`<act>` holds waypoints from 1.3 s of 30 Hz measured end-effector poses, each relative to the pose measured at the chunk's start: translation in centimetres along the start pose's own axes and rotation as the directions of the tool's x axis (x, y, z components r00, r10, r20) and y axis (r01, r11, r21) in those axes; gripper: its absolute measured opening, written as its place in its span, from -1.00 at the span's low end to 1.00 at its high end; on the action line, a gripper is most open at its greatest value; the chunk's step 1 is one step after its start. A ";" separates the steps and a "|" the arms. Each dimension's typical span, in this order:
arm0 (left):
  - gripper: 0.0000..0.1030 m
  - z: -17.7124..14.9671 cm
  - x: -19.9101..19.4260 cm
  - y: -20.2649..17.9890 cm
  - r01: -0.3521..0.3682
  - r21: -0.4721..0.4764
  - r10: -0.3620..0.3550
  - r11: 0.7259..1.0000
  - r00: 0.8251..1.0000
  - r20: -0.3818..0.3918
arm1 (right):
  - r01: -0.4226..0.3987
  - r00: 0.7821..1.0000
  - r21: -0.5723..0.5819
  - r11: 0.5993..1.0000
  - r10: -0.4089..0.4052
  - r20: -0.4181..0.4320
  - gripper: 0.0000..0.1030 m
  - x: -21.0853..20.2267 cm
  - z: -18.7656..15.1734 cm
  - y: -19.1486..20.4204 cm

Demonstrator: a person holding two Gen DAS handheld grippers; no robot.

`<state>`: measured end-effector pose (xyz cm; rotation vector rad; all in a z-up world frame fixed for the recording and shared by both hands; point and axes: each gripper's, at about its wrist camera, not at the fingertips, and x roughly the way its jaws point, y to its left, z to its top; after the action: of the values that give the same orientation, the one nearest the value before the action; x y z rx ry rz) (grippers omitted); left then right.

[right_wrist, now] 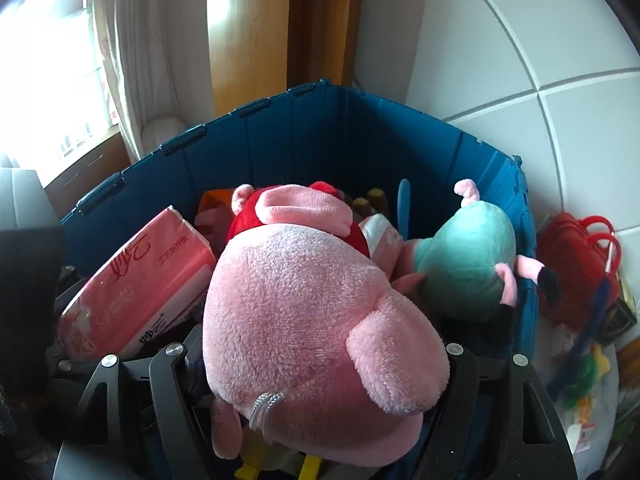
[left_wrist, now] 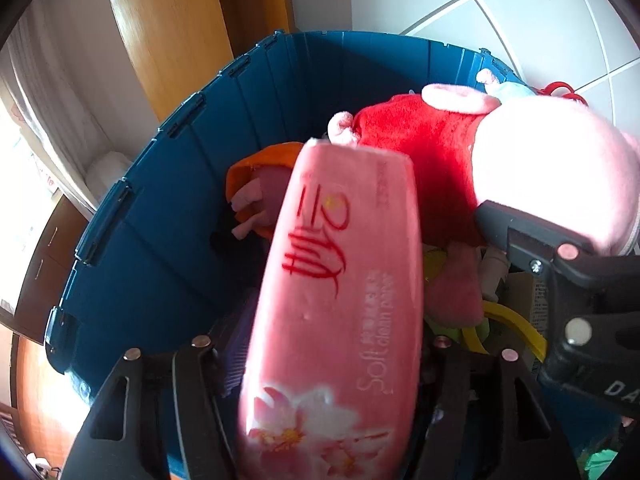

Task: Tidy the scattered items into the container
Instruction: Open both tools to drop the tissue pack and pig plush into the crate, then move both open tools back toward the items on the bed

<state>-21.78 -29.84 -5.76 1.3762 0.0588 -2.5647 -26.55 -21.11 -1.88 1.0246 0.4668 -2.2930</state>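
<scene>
Left gripper (left_wrist: pixel 320 360): 2 fingers spread around the pink tissue pack (left_wrist: pixel 340 300); contact with the pack can't be told.
Right gripper (right_wrist: pixel 316 356): fingers either side of the pink plush pig (right_wrist: pixel 304 312), apparently gripping its head.
Blue container (right_wrist: pixel 320 140): ahead of both finger pairs, holding pig and pack.
Teal plush (right_wrist: pixel 468 260): right of the right fingers, against the wall.
</scene>
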 end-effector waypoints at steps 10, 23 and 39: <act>0.51 -0.9 -2.2 -0.2 0.001 0.016 -0.001 1.000 0.999 0.041 | 0.024 0.999 -0.004 1.000 -0.024 -0.030 0.56 -0.4 -1.6 -0.5; 0.53 -2.9 -4.7 -1.2 0.022 0.030 -0.024 0.999 0.997 0.071 | 0.053 0.999 -0.007 0.999 -0.053 -0.010 0.68 -4.8 -4.7 -1.8; 0.64 -6.6 -11.6 -5.7 0.096 0.079 -0.111 0.992 0.970 0.216 | 0.046 0.995 0.098 0.994 -0.054 0.080 0.75 -13.0 -10.9 -6.4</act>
<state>-11.49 -21.19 -0.27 1.1297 0.0058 -2.8138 -17.48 -5.79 1.52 0.9691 0.3548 -2.4126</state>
